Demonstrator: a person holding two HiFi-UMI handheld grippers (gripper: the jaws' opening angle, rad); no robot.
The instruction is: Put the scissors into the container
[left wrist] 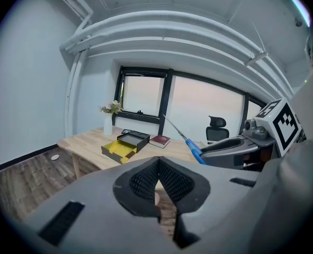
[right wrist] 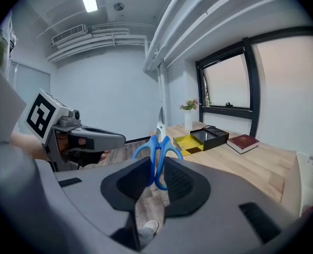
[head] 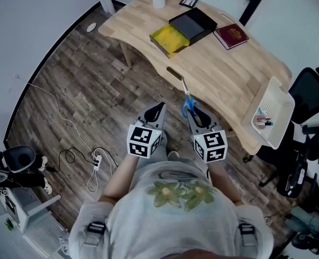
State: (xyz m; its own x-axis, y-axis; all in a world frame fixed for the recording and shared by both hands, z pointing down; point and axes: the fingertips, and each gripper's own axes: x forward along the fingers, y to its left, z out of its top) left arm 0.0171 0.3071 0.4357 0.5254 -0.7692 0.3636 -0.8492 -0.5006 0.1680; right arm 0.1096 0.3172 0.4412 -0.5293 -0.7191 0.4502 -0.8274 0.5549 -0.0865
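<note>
Item 1. Right tongs (head: 198,115): clenched on the blue handle loops of the scissors (head: 187,106), held in the air just short of the near edge of the worktop (head: 224,69). In the right gripper view the scissors (right wrist: 157,152) stand nearly upright between the pads, blades closed, tip pointing up and away.

Item 2. Left tongs (head: 156,111): pads pressed together on nothing, held level beside the right pair.

Item 3. White basket (head: 275,104): at the right end of the worktop, partly over its edge, a few small things inside. Probably the container meant. An open black and yellow box (head: 183,30) lies further back and is the other candidate.

Handling note, as judged: carry the scissors right, over the basket's open top. Tip the blades downward so the point goes in first and clears the rim. Lower well inside before loosening the grip, since the basket overhangs and a knock could shift it. The left tongs could steady its wall.
</note>
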